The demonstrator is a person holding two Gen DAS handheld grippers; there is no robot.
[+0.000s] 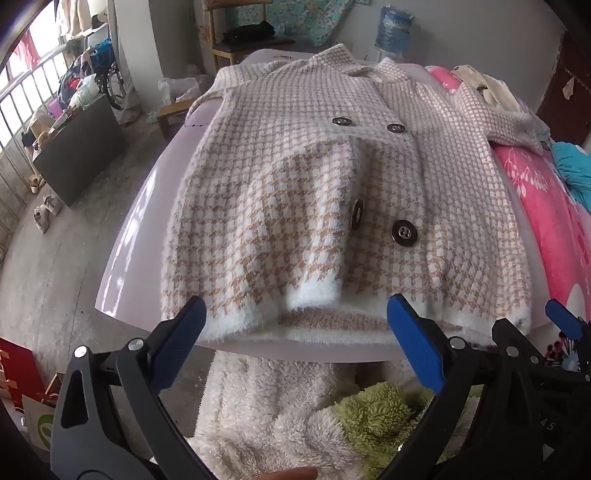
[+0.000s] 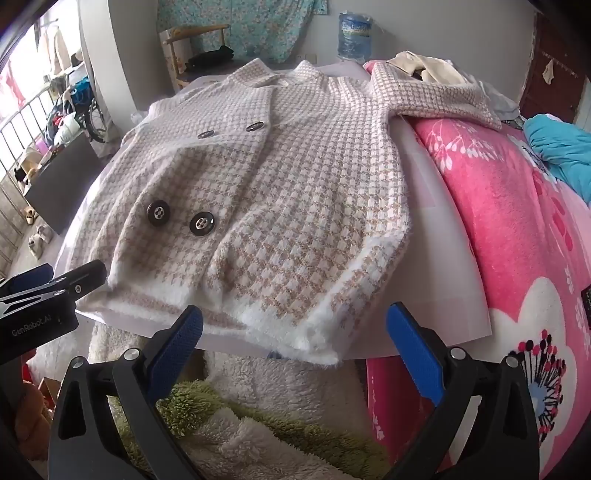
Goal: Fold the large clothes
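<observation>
A beige-and-white houndstooth knit jacket [image 1: 295,192] with dark round buttons [image 1: 404,232] lies spread face up on a white board [image 1: 140,221], collar away from me, fuzzy white hem toward me. It also shows in the right wrist view [image 2: 280,206]. Its right sleeve [image 2: 436,98] stretches onto the pink blanket. My left gripper [image 1: 295,325] is open, its blue pads just in front of the hem's left half, holding nothing. My right gripper [image 2: 293,325] is open and empty at the hem's right corner. The left gripper also shows in the right wrist view [image 2: 55,284].
A pink floral blanket [image 2: 498,221] covers the bed to the right, with a teal cloth [image 2: 561,147] and cream clothes [image 2: 424,66] farther back. White and green fleece garments [image 1: 295,413] lie below the board's near edge. A chair [image 1: 240,40], a water jug [image 2: 354,35] and floor clutter stand beyond.
</observation>
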